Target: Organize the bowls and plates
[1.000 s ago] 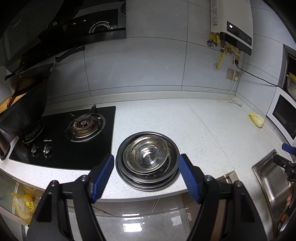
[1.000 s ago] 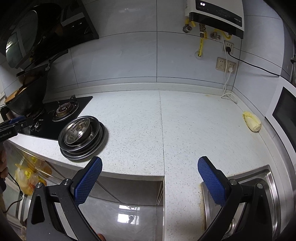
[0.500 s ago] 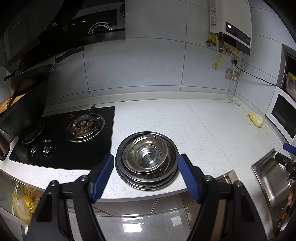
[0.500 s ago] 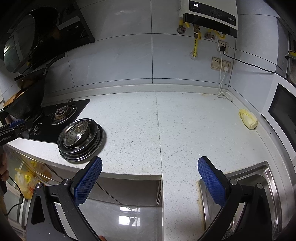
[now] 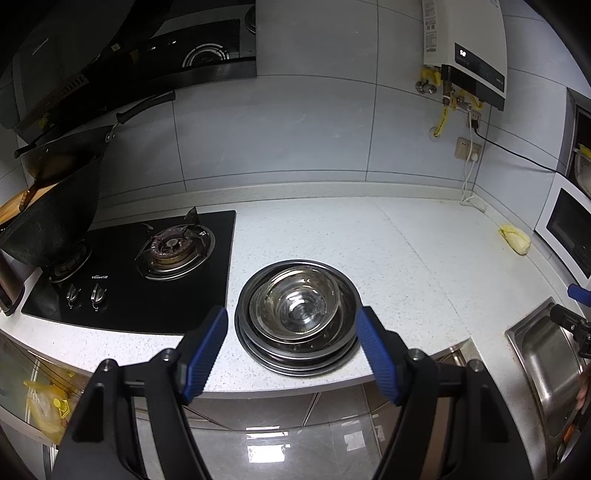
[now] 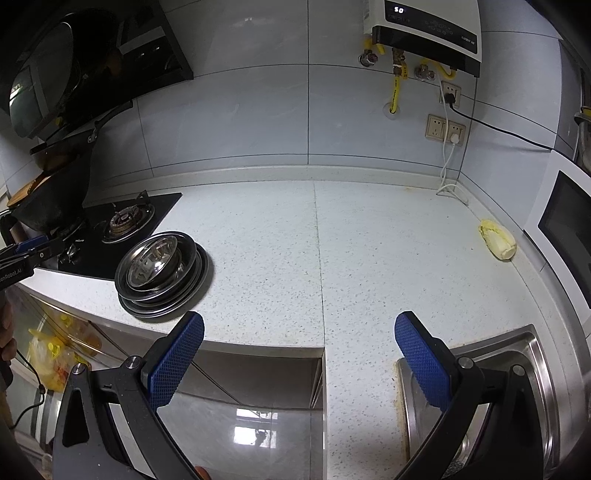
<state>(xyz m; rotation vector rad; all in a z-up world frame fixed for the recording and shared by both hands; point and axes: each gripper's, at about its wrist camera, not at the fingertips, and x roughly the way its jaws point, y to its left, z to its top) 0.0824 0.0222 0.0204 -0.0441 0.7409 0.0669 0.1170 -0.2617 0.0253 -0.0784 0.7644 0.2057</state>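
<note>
In the left wrist view, the stack of shiny round steel plates and bowls (image 5: 298, 318) sits low in the middle of the frame, on the speckled white stone worktop (image 5: 369, 251) close to its front edge. A small steel bowl (image 5: 298, 304) nests on top, its rim tilted slightly within the wider dishes under it. The left gripper (image 5: 290, 345) hangs in front of the stack with its blue-padded fingers (image 5: 205, 350) spread wide, one pad on either side of the stack in the picture and neither touching it; nothing is between them. Just left of the stack lies the black glass gas hob (image 5: 140, 291), with a dark wok (image 5: 51, 218) on its far-left burner. A pale yellow cabbage (image 5: 514, 239) rests at the right, near a white microwave oven (image 5: 567, 229).

In the right wrist view, the same stack (image 6: 161, 273) appears at centre left, beside the hob corner. The right gripper (image 6: 299, 356) sits at the bottom of the frame, its jaws also wide apart and empty, above the worktop edge and the rim of the steel sink (image 6: 532, 354) at lower right. The white wall-mounted water heater (image 6: 424, 29) is at the top.
</note>
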